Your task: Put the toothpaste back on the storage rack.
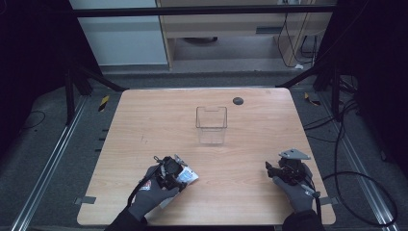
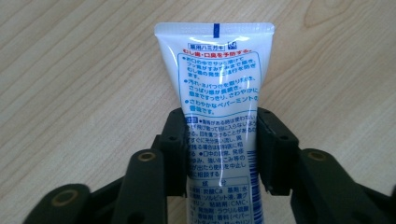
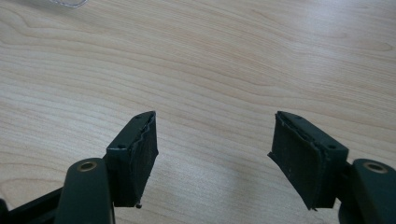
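A white toothpaste tube [image 2: 217,93] with blue and red print lies on the wooden table, its crimped end pointing away from the camera in the left gripper view. My left gripper [image 2: 219,149] is shut on the tube, both jaws pressed to its sides. From above, the tube [image 1: 189,175] pokes out of the left gripper [image 1: 179,174] near the table's front left. A clear plastic box [image 1: 211,124] stands upright and empty at the table's middle, well beyond both grippers. My right gripper [image 3: 215,158] is open over bare wood, and sits at the front right [image 1: 270,169] in the high view.
A small dark round cap [image 1: 238,100] sits near the table's far edge. The table's front edge [image 1: 207,223] runs just below both hands. Metal rails and cables lie on the floor at either side.
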`<move>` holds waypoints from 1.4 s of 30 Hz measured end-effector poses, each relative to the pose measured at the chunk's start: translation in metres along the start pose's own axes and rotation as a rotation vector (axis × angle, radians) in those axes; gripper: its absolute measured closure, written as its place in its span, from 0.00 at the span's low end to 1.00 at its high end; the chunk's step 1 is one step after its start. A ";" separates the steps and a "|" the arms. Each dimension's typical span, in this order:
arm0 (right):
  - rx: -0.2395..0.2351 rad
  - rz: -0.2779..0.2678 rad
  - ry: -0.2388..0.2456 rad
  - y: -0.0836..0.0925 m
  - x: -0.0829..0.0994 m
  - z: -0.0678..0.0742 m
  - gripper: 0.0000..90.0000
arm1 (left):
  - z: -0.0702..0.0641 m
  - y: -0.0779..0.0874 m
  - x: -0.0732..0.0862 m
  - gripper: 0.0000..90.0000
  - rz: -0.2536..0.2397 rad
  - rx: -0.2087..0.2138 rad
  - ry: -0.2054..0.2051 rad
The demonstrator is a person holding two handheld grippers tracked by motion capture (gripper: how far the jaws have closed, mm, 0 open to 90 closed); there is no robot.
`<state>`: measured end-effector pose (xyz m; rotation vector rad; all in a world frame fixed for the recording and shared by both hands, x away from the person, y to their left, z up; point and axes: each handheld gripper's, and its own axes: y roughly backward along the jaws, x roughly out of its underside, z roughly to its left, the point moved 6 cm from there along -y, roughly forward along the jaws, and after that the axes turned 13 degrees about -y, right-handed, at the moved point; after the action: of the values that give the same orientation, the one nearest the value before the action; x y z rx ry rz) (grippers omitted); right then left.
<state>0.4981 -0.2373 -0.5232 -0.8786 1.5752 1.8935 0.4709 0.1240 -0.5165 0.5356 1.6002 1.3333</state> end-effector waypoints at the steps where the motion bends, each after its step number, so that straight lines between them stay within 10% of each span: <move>1: -0.002 0.001 -0.006 0.000 0.000 0.000 0.35 | -0.001 0.001 0.000 0.70 -0.002 0.002 -0.002; 17: 0.002 -0.001 -0.010 0.001 0.000 -0.003 0.34 | -0.003 0.026 -0.002 0.80 -0.072 0.021 -0.012; 23: 0.003 -0.005 -0.016 0.001 0.000 -0.003 0.34 | 0.006 0.059 -0.010 0.80 -0.221 -0.041 0.018; 42: 0.015 -0.016 -0.016 0.002 0.000 -0.004 0.33 | 0.038 0.094 -0.052 0.81 -0.435 -0.188 0.062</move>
<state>0.4971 -0.2412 -0.5228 -0.8654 1.5668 1.8703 0.5059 0.1301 -0.4082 0.0253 1.5126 1.1578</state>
